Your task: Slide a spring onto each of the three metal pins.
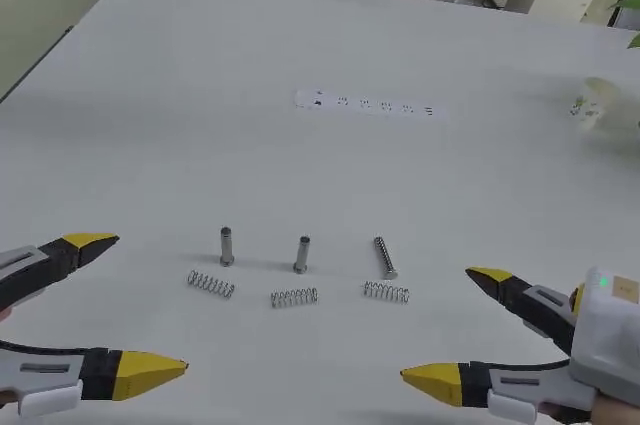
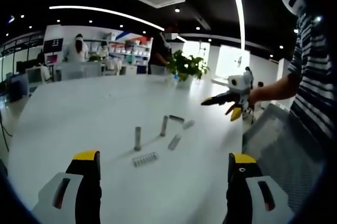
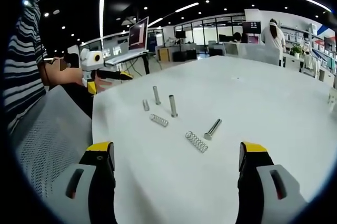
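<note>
At a white workbench (image 1: 480, 175), a person in a striped top (image 2: 310, 66) holds 2 yellow-tipped grippers over the parts of a pin-and-spring job. The middle pin (image 1: 302, 254) stands upright on the bench. Just to its left a 2nd pin (image 1: 226, 245) also stands upright. Just to its right the 3rd pin (image 1: 385, 257) lies on its side.

3 springs lie flat in a row on the person's side of the pins, each near its pin but apart from it. The middle spring (image 1: 294, 297) is just in front of the middle pin, with the left spring (image 1: 210, 284) and the right spring (image 1: 386, 292) to either side.

The left gripper (image 1: 152, 303) hangs well to the left of the middle pin and nearer the person, its jaws spread wide with nothing between them. The right gripper (image 1: 435, 323) hangs to the right of the middle pin, also nearer the person, its jaws equally wide and empty. Well beyond the middle pin, a white strip (image 1: 365, 105) with small markings lies on the bench.
</note>
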The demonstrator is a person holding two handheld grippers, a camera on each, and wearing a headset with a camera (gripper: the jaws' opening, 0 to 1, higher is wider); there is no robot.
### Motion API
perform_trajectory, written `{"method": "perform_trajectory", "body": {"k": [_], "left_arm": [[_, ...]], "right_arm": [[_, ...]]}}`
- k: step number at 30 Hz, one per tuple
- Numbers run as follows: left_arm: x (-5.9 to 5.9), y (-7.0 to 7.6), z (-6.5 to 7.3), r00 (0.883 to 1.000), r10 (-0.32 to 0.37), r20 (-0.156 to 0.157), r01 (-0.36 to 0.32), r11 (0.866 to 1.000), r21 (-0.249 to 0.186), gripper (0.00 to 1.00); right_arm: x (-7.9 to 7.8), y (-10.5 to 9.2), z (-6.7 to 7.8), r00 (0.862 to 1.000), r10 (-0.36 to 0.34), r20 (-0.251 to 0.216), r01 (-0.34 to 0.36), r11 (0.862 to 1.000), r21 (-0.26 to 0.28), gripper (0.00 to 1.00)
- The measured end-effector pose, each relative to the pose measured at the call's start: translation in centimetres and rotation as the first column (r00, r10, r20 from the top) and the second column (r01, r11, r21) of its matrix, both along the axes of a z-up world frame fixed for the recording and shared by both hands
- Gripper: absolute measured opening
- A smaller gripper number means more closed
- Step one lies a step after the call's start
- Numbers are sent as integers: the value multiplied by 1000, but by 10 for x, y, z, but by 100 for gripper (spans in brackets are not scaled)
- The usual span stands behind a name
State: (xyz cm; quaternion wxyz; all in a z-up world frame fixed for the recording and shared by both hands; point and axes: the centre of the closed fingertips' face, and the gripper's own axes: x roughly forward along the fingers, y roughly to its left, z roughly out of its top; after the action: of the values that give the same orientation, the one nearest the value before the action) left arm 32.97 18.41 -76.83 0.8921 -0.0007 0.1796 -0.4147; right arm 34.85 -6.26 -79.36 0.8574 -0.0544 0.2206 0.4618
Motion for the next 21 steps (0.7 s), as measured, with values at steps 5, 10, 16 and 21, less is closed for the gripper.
{"method": "perform_trajectory", "body": {"k": [5,10,16,21], "left_arm": [[0,0,0,1000,-2,0,2,1000,-4,98],[0,2,-1,1000,-1,-2,1,1000,-1,98],[0,5,-1,1000,7,-3,-7,1000,2,98],[0,7,-1,1000,12,-4,-12,1000,1,97]], "right_arm": [[0,-1,-1,1000,-1,-2,1,1000,-4,99],[3,-1,-1,1000,-5,-2,5,1000,-7,98],[10,2,0,1000,2,2,-2,999,-37,98],[14,7,3,1000,15,-5,-15,999,-33,94]]}}
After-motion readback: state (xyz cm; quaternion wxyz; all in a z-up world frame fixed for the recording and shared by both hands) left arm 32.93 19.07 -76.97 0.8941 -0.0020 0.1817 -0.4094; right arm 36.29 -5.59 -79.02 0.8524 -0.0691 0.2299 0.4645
